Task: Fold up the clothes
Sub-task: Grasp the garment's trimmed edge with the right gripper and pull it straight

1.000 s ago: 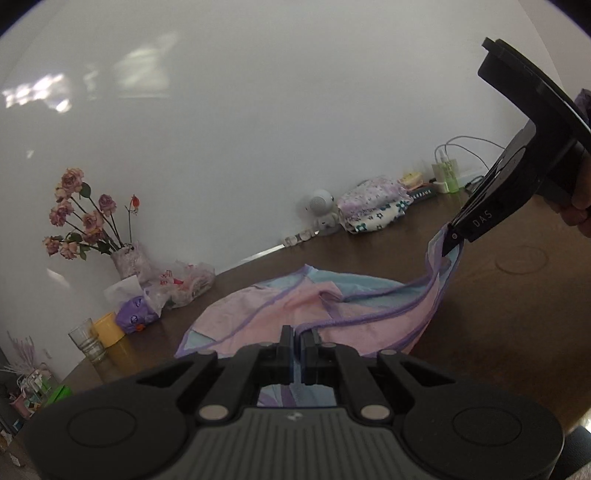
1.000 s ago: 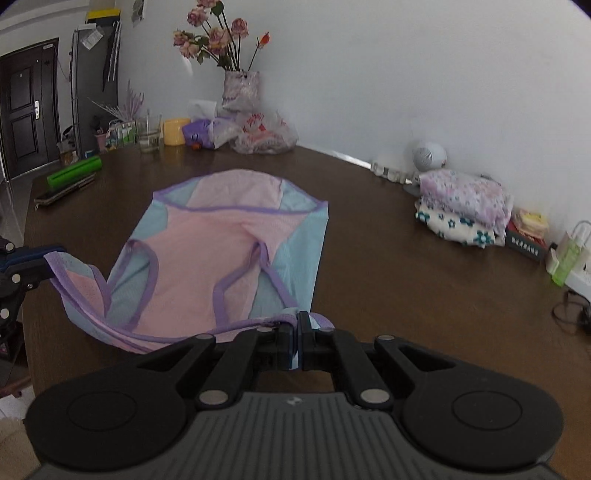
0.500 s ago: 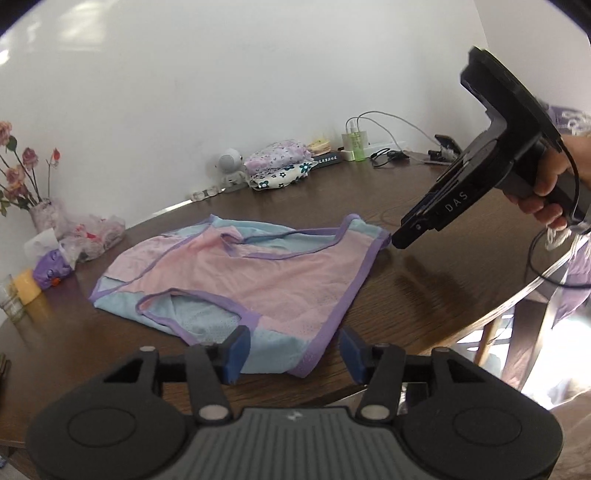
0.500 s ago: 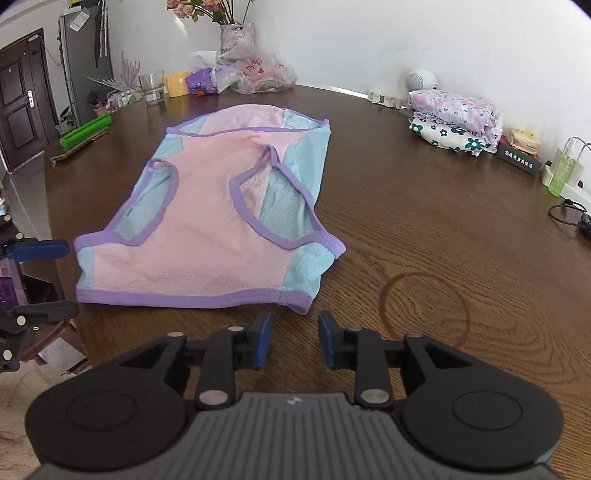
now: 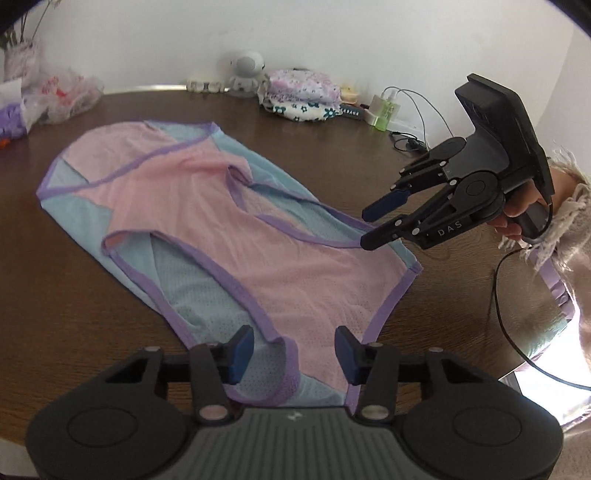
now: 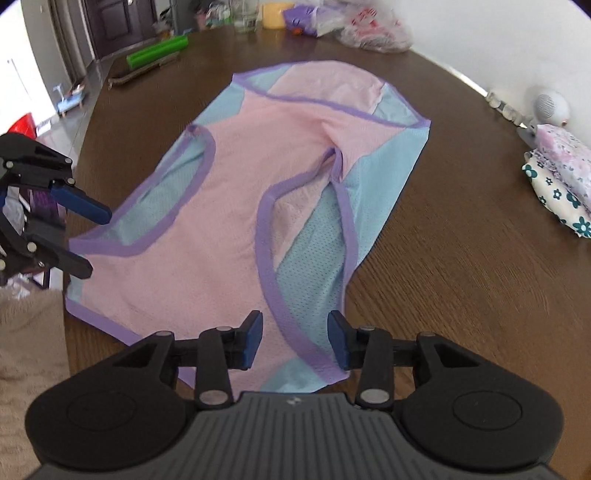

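Observation:
A pink and light-blue sleeveless top with purple trim (image 5: 229, 229) lies spread flat on the dark wooden table (image 5: 92, 314); it also shows in the right wrist view (image 6: 236, 221). My left gripper (image 5: 294, 354) is open over the top's near strap corner, nothing between its pads. My right gripper (image 6: 295, 341) is open over the other strap end. In the left wrist view the right gripper (image 5: 373, 227) hovers open above the top's right edge. In the right wrist view the left gripper (image 6: 88, 240) is open at the top's left edge.
A folded stack of floral clothes (image 5: 301, 96) sits at the back by the wall, also in the right wrist view (image 6: 561, 177). A white round gadget (image 5: 245, 70), a charger with cables (image 5: 388, 110), plastic bags (image 5: 62, 96), a green box (image 6: 157, 50) and a glass (image 6: 245, 18) stand around the table's edges.
Both grippers held the top's strap ends lifted a second ago. They let go, opened, and the top now lies flat; both grippers have moved back over its near corners.

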A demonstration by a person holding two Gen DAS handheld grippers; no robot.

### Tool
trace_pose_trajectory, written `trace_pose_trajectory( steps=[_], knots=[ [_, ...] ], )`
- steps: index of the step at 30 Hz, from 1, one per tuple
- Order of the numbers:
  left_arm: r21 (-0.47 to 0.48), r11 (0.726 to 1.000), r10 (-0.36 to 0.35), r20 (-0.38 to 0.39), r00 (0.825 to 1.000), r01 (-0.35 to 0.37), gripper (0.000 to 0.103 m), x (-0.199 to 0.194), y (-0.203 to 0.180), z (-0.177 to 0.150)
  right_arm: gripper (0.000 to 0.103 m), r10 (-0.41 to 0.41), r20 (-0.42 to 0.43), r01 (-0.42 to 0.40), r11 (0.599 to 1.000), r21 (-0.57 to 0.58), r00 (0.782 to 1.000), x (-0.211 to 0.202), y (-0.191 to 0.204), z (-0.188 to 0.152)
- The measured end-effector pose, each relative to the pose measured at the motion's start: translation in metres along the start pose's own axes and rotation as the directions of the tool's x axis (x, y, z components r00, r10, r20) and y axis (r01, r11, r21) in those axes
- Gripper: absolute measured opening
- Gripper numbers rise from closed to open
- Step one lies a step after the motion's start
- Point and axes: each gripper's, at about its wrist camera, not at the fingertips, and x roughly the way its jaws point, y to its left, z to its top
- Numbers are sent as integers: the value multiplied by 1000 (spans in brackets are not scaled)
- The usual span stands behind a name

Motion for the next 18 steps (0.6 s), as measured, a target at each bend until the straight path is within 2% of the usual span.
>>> trace_pose_trajectory(
  steps=[2,5,11,13,15,17,18],
  knots=[
    [-15,1000,-20,-28,999,20,44,3,4,3,36,64,-59,-64,998,-5,996,5,-11,7],
    [-29,999,-44,-64,997,42,39,6,8,6,26,116,-130,-123,991,-45,985,11,-15,15],
    [-56,996,-70,-142,987,62,37,15,13,6,25,158,-225,-186,976,-110,961,18,-16,24],
    [-71,995,-82,-160,984,72,36,18,16,7,20,156,-241,-188,975,-118,958,19,-16,25],
    [-92,991,-107,-167,980,93,27,20,18,8,9,160,-240,-194,973,-122,957,18,-17,26],
    [-88,990,-121,-165,979,108,7,20,17,8,6,155,-232,-191,971,-144,960,14,-13,25],
    [-67,992,-119,-158,980,109,4,19,15,8,5,157,-224,-194,969,-155,962,10,-10,23]
  ],
)
